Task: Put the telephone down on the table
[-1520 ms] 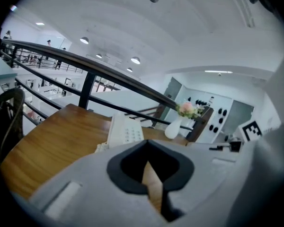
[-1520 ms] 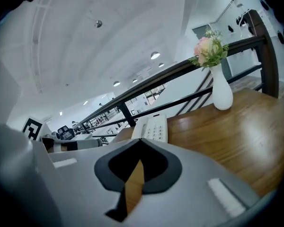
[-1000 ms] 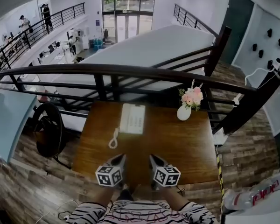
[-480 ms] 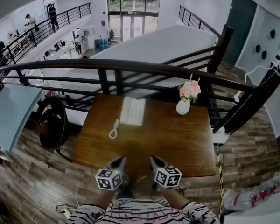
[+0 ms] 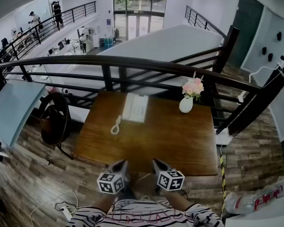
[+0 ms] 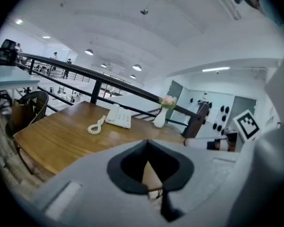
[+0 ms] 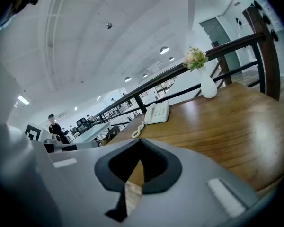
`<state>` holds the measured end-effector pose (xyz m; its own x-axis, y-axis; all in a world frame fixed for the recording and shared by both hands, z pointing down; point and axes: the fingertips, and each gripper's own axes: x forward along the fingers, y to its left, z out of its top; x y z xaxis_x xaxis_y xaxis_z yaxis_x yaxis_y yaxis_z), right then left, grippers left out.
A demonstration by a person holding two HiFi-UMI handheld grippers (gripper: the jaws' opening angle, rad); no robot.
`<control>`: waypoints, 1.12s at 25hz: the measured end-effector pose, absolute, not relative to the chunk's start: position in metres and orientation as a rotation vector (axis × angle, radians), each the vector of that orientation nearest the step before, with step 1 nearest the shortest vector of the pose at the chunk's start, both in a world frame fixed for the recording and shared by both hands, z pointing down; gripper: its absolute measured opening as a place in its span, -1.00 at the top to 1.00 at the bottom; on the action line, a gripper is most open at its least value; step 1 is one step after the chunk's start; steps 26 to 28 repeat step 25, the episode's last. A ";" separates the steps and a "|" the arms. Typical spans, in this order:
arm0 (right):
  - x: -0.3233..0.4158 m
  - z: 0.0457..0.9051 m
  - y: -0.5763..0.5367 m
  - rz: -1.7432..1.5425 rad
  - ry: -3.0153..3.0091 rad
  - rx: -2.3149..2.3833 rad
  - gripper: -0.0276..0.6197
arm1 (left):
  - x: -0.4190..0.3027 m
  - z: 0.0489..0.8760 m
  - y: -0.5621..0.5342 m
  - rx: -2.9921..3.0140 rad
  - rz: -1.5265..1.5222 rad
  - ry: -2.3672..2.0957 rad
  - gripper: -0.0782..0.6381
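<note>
Your left gripper (image 5: pixel 121 163) and right gripper (image 5: pixel 156 162) are both squeezed shut on nothing at the near edge of the table (image 5: pixel 180 148), and the telephone (image 5: pixel 135 108) lies flat at the far edge, pointing away from you, a bit nearer your left gripper.

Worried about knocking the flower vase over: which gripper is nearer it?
Right. The vase stands ahead and rightward of the right gripper; the left gripper is farther left, both well short of it.

Wooden table (image 5: pixel 170 141) with telephone (image 5: pixel 135 108), vase (image 5: pixel 186 104)
</note>
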<state>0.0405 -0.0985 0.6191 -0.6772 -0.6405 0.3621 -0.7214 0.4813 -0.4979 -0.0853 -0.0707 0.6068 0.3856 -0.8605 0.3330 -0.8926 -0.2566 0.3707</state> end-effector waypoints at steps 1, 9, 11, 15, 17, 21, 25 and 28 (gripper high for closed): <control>0.042 0.620 -0.096 0.960 -2.589 1.197 0.92 | -0.084 0.608 -0.068 2.149 0.086 -1.503 0.78; 0.047 0.630 -0.083 0.973 -2.556 1.211 0.92 | -0.090 0.616 -0.051 2.106 0.112 -1.558 0.78; 0.049 0.633 -0.081 0.982 -2.548 1.219 0.92 | -0.090 0.619 -0.048 2.102 0.116 -1.561 0.78; 0.051 0.636 -0.078 0.987 -2.542 1.230 0.92 | -0.088 0.621 -0.044 2.101 0.114 -1.558 0.78; 0.053 0.635 -0.078 0.984 -2.541 1.232 0.92 | -0.086 0.622 -0.044 2.101 0.111 -1.553 0.78; 0.054 0.636 -0.077 0.987 -2.542 1.230 0.92 | -0.083 0.623 -0.043 2.102 0.111 -1.550 0.78; 0.044 0.644 -0.077 0.993 -2.538 1.233 0.92 | -0.093 0.629 -0.044 2.103 0.108 -1.554 0.78; 0.044 0.644 -0.077 0.993 -2.538 1.233 0.92 | -0.093 0.629 -0.044 2.103 0.108 -1.554 0.78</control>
